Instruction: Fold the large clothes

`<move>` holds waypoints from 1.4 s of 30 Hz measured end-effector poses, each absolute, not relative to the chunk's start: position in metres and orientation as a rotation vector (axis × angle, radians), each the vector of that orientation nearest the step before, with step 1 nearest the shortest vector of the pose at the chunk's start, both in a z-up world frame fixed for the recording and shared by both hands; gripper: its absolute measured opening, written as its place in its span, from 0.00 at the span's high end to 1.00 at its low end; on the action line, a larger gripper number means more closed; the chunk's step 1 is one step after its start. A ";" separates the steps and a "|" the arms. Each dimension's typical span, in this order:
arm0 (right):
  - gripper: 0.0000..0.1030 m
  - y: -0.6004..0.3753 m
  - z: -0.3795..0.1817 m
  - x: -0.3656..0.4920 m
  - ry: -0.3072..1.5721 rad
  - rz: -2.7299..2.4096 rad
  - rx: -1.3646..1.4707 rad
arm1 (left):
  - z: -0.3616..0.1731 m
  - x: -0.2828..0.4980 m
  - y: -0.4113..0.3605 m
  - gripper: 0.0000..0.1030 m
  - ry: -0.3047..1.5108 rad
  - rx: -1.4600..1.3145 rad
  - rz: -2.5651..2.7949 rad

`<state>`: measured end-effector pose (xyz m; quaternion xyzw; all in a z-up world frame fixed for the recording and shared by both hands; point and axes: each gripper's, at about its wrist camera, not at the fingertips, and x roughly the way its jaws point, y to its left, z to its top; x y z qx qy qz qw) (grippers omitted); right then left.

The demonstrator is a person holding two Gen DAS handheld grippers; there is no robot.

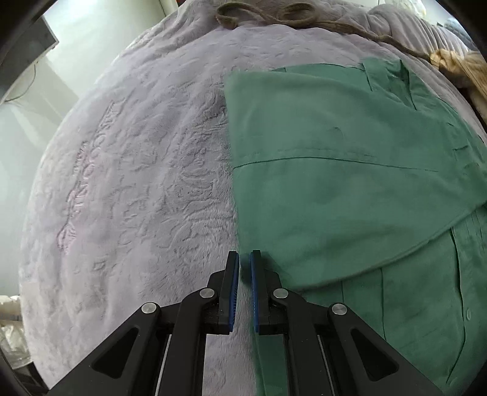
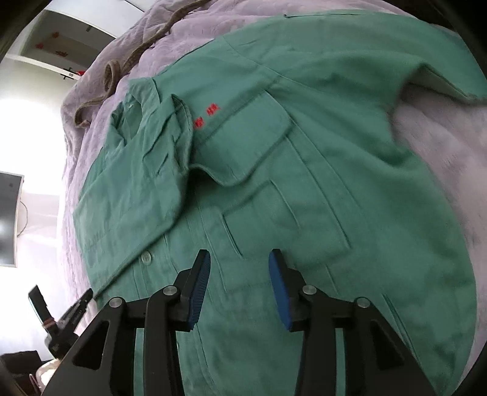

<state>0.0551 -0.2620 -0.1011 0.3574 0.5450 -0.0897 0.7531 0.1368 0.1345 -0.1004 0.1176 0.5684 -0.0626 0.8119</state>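
green shirt part-folded on a bed

left gripper, pads pressed together on nothing, hangs over the shirt's left edge. right gripper, pads spread and empty, hangs above the green shirt lying on the lilac blanket. beyond, one folded-in sleeve, then a brown cord.

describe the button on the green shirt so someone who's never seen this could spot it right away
Start at the lilac plush blanket and the green cotton work shirt spread on it. Follow the shirt's front placket to the small round pale button, beside the folded-over sleeve edge; it is the only pale disc on the green cloth, unlike the red embroidery.
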 end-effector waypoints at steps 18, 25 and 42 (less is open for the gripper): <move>0.77 -0.289 -0.167 0.120 0.996 0.139 1.487 | -0.081 0.093 0.091 0.91 1.276 0.148 -0.192; 0.68 -0.271 -0.111 0.109 1.099 0.015 0.964 | -0.082 0.096 0.066 0.91 1.268 0.140 -0.240; 0.78 -0.281 -0.115 0.116 1.132 -0.152 0.761 | -0.086 0.106 0.019 0.91 1.298 0.141 -0.280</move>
